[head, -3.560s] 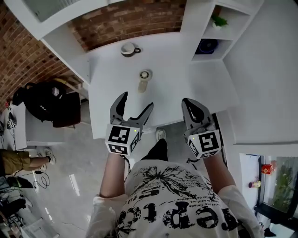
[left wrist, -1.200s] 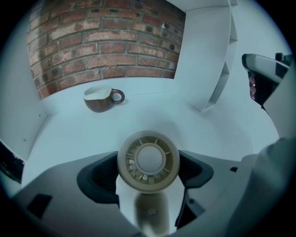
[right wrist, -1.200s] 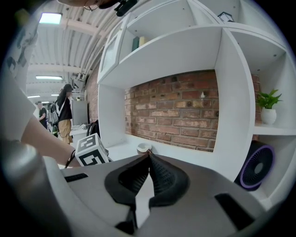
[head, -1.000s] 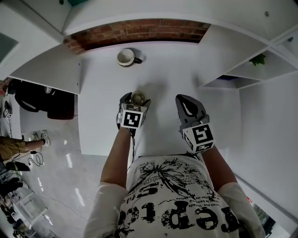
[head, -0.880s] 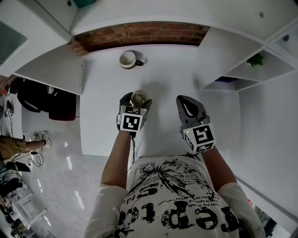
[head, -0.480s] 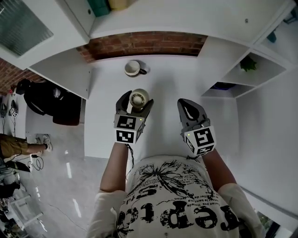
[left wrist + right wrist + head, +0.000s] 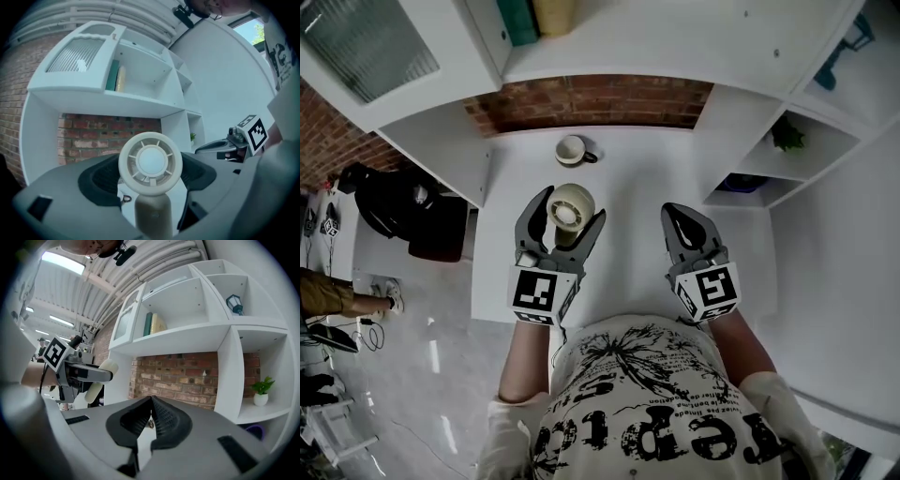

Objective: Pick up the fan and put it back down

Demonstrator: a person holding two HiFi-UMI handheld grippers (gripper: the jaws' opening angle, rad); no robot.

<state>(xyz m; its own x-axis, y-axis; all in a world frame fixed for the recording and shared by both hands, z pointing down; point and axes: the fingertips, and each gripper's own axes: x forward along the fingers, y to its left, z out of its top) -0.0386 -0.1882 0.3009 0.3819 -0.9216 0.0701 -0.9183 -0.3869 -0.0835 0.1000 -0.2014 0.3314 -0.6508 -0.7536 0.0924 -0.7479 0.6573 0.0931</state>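
The fan point(image 7: 573, 208) is small and cream-coloured, with a round head on a short handle. My left gripper point(image 7: 570, 221) is shut on its handle and holds it upright in the air above the white table point(image 7: 637, 178). In the left gripper view the fan's head point(image 7: 150, 162) faces the camera between the dark pads point(image 7: 101, 180). My right gripper point(image 7: 682, 217) hovers to the right at about the same height, shut with nothing in it; its pads point(image 7: 157, 416) meet. The right gripper view shows the fan point(image 7: 101, 378) at the left.
A cream mug point(image 7: 573, 150) stands at the back of the table near the brick wall point(image 7: 591, 101). White shelving point(image 7: 750, 159) with a small plant point(image 7: 787, 138) borders the table's right. A black bag point(image 7: 403, 211) sits left of the table. A person point(image 7: 328, 295) stands at far left.
The fan first lay on the table with my left gripper open. In the last second the left gripper, shut on the fan, has risen off the table. The right gripper stayed shut.
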